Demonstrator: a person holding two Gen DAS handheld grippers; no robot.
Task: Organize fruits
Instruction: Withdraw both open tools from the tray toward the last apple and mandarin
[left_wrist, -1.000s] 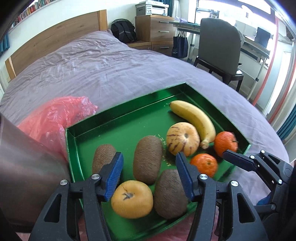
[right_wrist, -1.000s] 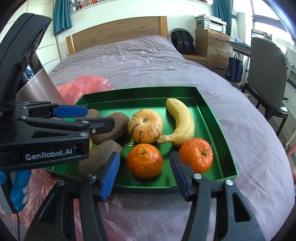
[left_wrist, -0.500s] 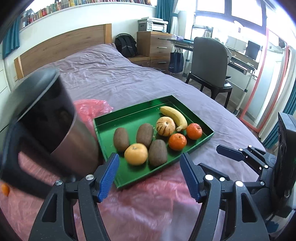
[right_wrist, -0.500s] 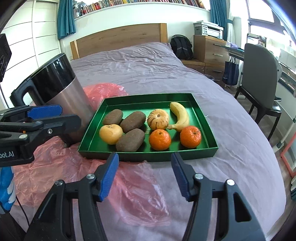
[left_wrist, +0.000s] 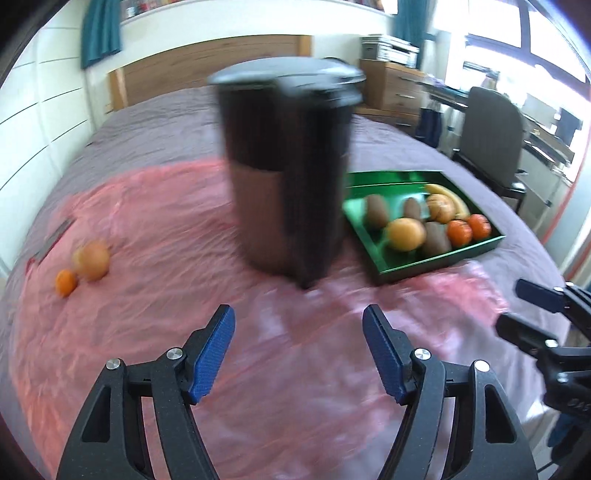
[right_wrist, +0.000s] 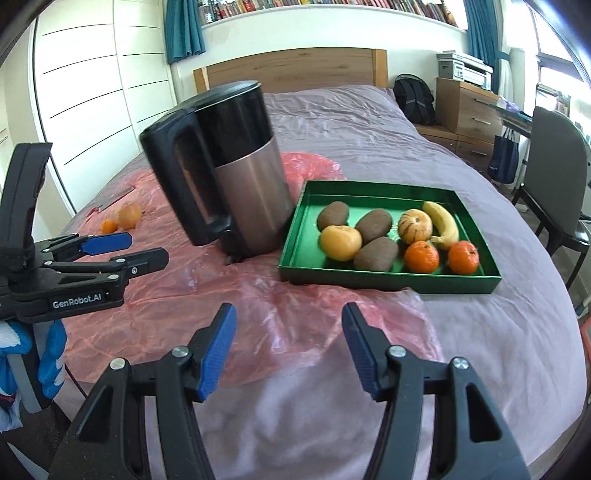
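Grippers have pulled back from the green tray (right_wrist: 388, 284): left gripper (left_wrist: 297, 354) and right gripper (right_wrist: 288, 347) both hang spread and empty. Two fruits, a small orange (left_wrist: 66, 282) and a yellow fruit (left_wrist: 91, 260), remain on the pink plastic sheet (left_wrist: 166, 240) left of the kettle (right_wrist: 225, 170), likely next.

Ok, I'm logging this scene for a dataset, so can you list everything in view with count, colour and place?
tray: 1, green, on the bed right of the kettle
kiwis: 3, brown, left half of the tray
yellow citrus: 1, yellow-orange, tray's front left
striped fruit: 1, cream with dark stripes, tray middle
banana: 1, yellow, right of the striped fruit
mandarins: 2, orange, tray's front right
loose fruit: 2, orange, one large and one small, on the plastic far left
kettle: 1, black and steel, beside the tray
plastic sheet: 1, pink, spread over the bed
bed cover: 1, mauve
chair: 1, grey, far right
left tongs: open, empty
right tongs: open, empty
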